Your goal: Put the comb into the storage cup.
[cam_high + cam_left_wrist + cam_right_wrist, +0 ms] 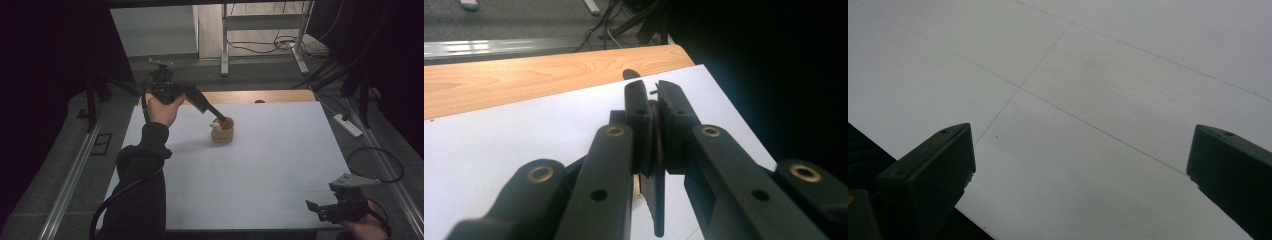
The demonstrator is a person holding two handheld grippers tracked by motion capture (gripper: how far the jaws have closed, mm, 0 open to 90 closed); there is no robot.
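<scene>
A small round wooden cup [222,134] stands on the white table top [260,170], left of centre toward the back, with something small and white [215,123] at its rim. My left gripper [223,119] reaches down to the cup's top from the left. In the left gripper view it [654,91] is shut on a thin dark piece with a rounded brown edge [656,145], held on edge between the pads. What the piece is I cannot tell. My right gripper [320,210] rests low at the table's front right corner, and its jaws [1080,150] stand wide open over bare table.
A wooden strip [260,96] runs along the table's far edge. Beyond it on the floor stand a metal frame [225,50] and loose cables [280,44]. A white power strip [347,125] lies right of the table, and dark curtains hang on both sides.
</scene>
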